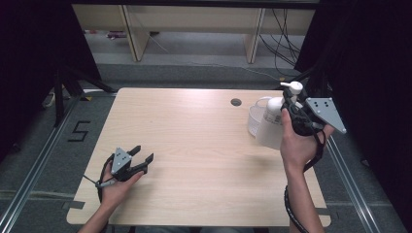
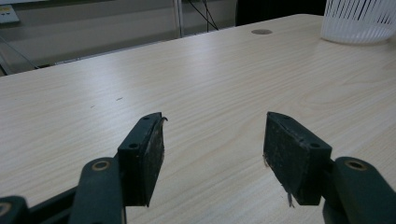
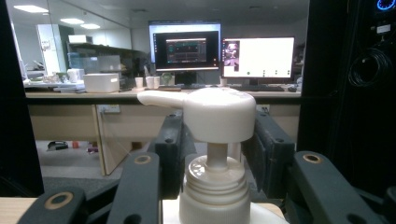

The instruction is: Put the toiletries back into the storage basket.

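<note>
The pump bottle [image 1: 274,121] is white, and it is up in the air near the right edge of the table [image 1: 194,155], toward the far right corner. The right gripper [image 1: 290,108] holds it, with one black jaw on each side of the neck, just under the white pump top [image 3: 205,112]. In the right gripper view the jaws press close on both sides of the bottle's cap [image 3: 215,186], and the spout points to the left in that view. The person's right hand [image 1: 299,143] wraps around the gripper, and the grey three-cornered plate [image 1: 326,112] sits on top of it. Just behind the bottle, a white basket [image 1: 255,121] with thin slats stands on the table, close to the right edge. A small round hole [image 1: 236,102] sits in the table near the far edge. Way over on the other side, near the front left corner, the left gripper [image 1: 143,154] is low over the table in the person's left hand [image 1: 116,187]. Its two jaws stand wide apart and nothing is between them. In the left gripper view, bare light wood shows between the jaws, and the basket stands far off at the top right.
</note>
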Action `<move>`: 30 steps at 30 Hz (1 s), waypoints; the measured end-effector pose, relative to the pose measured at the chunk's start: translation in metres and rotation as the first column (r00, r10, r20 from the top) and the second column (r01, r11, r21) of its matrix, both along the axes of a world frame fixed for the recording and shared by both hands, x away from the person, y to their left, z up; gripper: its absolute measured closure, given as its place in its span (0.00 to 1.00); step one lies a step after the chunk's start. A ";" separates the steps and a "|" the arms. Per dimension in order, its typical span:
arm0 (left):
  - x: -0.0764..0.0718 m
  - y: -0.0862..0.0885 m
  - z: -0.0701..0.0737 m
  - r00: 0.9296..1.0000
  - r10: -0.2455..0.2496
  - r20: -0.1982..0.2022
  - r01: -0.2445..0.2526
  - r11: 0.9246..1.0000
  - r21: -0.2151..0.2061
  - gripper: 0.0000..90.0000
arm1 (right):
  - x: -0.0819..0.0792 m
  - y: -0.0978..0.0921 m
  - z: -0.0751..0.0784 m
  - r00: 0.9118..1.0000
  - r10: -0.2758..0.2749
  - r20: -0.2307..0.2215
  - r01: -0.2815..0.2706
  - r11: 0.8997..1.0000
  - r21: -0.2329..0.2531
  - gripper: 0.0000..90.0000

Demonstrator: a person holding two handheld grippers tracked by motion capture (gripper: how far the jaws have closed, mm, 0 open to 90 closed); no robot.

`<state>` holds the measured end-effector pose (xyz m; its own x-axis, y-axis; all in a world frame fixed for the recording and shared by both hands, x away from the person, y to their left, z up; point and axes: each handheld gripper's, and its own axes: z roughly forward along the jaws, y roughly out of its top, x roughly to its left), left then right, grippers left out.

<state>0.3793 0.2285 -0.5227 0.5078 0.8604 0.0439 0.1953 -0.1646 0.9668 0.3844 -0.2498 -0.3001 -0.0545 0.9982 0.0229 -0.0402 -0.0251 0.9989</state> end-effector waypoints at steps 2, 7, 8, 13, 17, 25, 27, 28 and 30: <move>0.000 0.000 0.000 1.000 0.001 0.000 -0.001 1.000 0.001 0.42 | 0.002 0.000 0.001 1.000 0.003 0.007 -0.003 1.000 0.005 0.67; -0.001 0.000 0.000 1.000 0.007 -0.012 -0.007 1.000 0.002 0.42 | 0.004 0.000 0.003 1.000 0.001 0.007 -0.001 1.000 0.008 0.67; -0.001 0.000 0.000 1.000 0.006 -0.010 -0.006 1.000 0.004 0.42 | 0.005 -0.001 0.004 1.000 0.001 0.014 -0.001 1.000 0.003 0.67; -0.001 0.000 0.000 1.000 0.007 -0.011 -0.007 1.000 0.006 0.42 | 0.007 -0.002 0.005 1.000 -0.001 0.014 0.001 1.000 0.001 0.67; -0.001 0.000 0.000 1.000 0.007 -0.012 -0.007 1.000 0.005 0.42 | 0.011 -0.002 0.007 1.000 -0.003 0.018 0.003 1.000 0.002 0.67; 0.000 0.000 0.000 1.000 0.002 -0.001 -0.002 1.000 0.001 0.42 | 0.016 -0.002 0.009 1.000 -0.009 0.019 0.009 1.000 -0.002 0.67; 0.000 0.000 0.000 1.000 0.002 -0.001 -0.002 1.000 0.000 0.42 | 0.018 -0.002 0.010 1.000 -0.014 0.023 0.014 1.000 -0.006 0.67; 0.000 0.000 0.000 1.000 0.002 -0.001 -0.002 1.000 0.000 0.42 | 0.018 -0.002 0.010 1.000 -0.014 0.023 0.014 1.000 -0.006 0.67; 0.000 0.000 0.000 1.000 0.003 -0.001 -0.003 1.000 -0.001 0.42 | 0.020 -0.003 0.012 1.000 -0.012 0.026 0.012 1.000 -0.005 0.67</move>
